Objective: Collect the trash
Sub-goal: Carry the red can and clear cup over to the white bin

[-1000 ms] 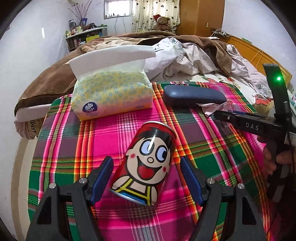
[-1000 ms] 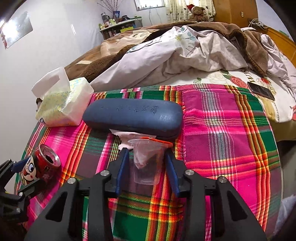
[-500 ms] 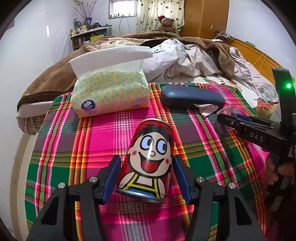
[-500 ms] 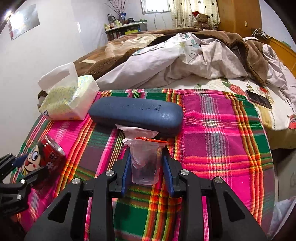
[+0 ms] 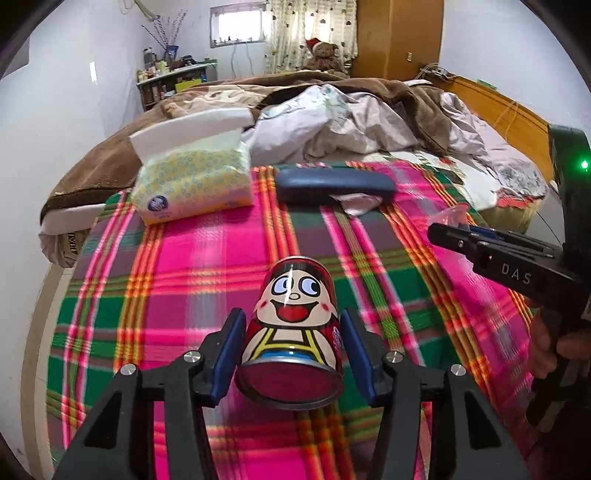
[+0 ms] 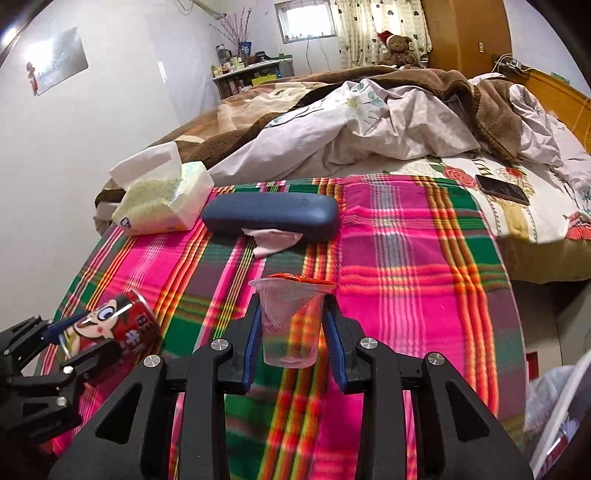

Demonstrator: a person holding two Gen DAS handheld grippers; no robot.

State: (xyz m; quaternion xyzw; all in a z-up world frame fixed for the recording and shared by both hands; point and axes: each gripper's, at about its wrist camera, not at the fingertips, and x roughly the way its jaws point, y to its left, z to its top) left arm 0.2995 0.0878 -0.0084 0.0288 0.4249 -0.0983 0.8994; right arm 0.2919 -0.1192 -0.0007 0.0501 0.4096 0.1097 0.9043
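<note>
White walls (image 6: 110, 110) all round. At the far end a small bright window (image 5: 238, 24), with patterned curtains (image 5: 314, 29) just beside it. A wooden wardrobe (image 5: 399, 37) to the right of those. A cluttered shelf (image 6: 255, 75) under the window, dry branches in a vase (image 6: 242, 37) on it. A bed with a wooden headboard (image 5: 509, 122), heaped with a brown blanket (image 6: 424, 79) and pale rumpled bedding (image 6: 369, 122). A teddy bear (image 6: 399, 46) at the far side. Soft daylight.
</note>
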